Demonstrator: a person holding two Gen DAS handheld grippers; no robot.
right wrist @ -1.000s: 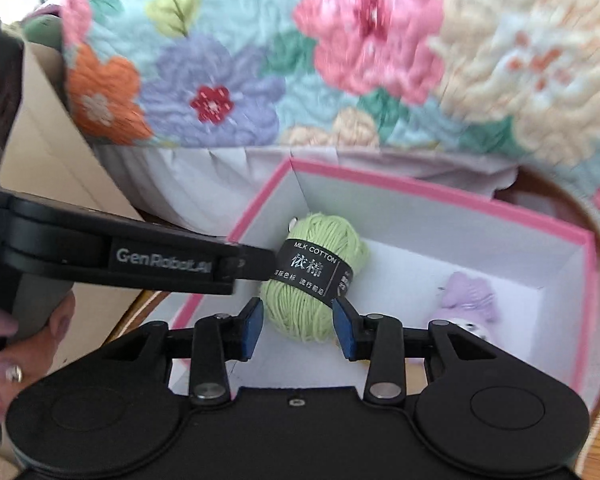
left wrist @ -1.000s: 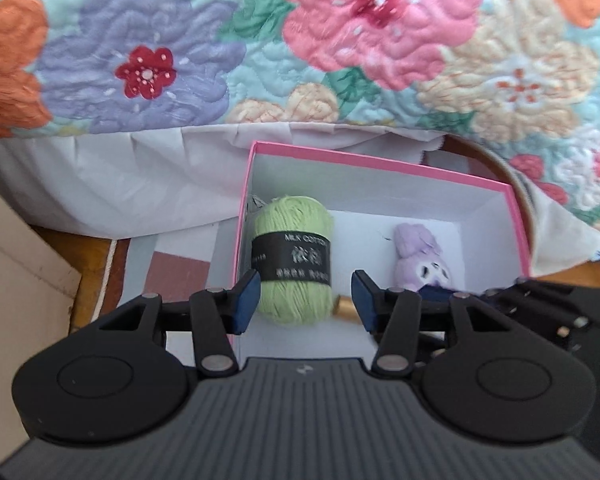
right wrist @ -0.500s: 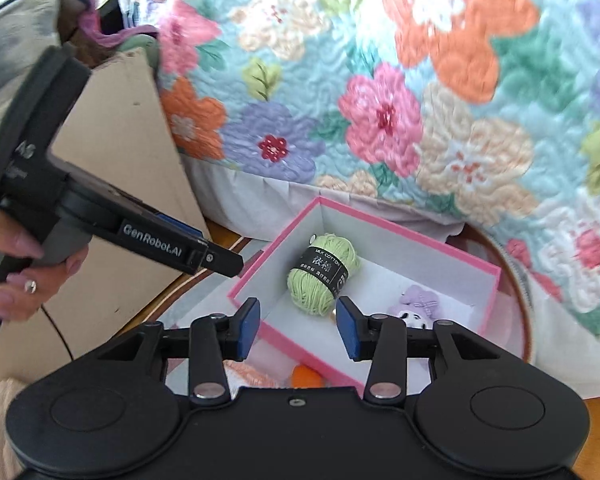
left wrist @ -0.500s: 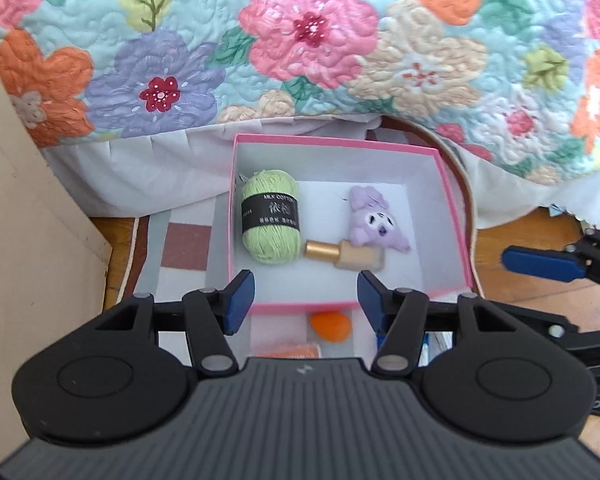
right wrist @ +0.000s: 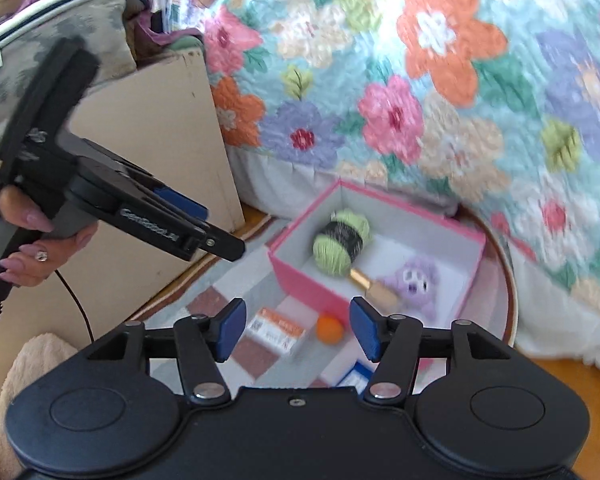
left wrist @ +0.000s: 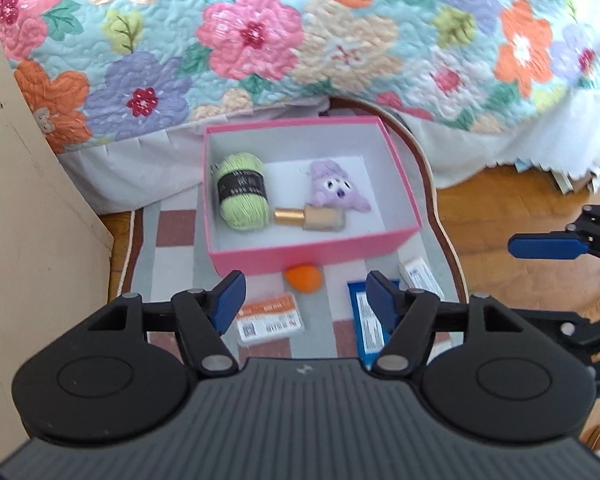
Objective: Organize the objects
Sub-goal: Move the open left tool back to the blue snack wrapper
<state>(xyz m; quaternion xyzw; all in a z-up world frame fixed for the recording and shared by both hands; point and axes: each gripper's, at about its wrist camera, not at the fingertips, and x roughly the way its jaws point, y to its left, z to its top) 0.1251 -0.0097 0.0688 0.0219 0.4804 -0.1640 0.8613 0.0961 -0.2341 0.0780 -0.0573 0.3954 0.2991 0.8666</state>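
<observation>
Floral quilt [left wrist: 300, 40] hangs over the bed edge behind a checked mat [left wrist: 172, 256] on the wooden floor, where a pink box [left wrist: 312, 258] already holds a green yarn ball [left wrist: 242, 190], a gold-capped bottle [left wrist: 312, 218] and a purple plush toy [left wrist: 336, 188]. I hold the left gripper [left wrist: 302, 300] above the mat's near side, its blue pads spread apart and clamped on nothing; the right gripper [right wrist: 298, 328] hovers likewise, parted and empty. Outside the box lie the things I judge are left to sort: an orange ball [left wrist: 303, 278] just beside the pink wall, an orange-and-white card packet [left wrist: 270, 320], a blue packet [left wrist: 370, 328] and a small white packet [left wrist: 420, 276]. The risks, as I read them: the round ball could roll off if a pad nudges it, the flat packets may slip from a shallow pinch, and two grippers reaching for neighbouring items could knock together or shove the light box.
</observation>
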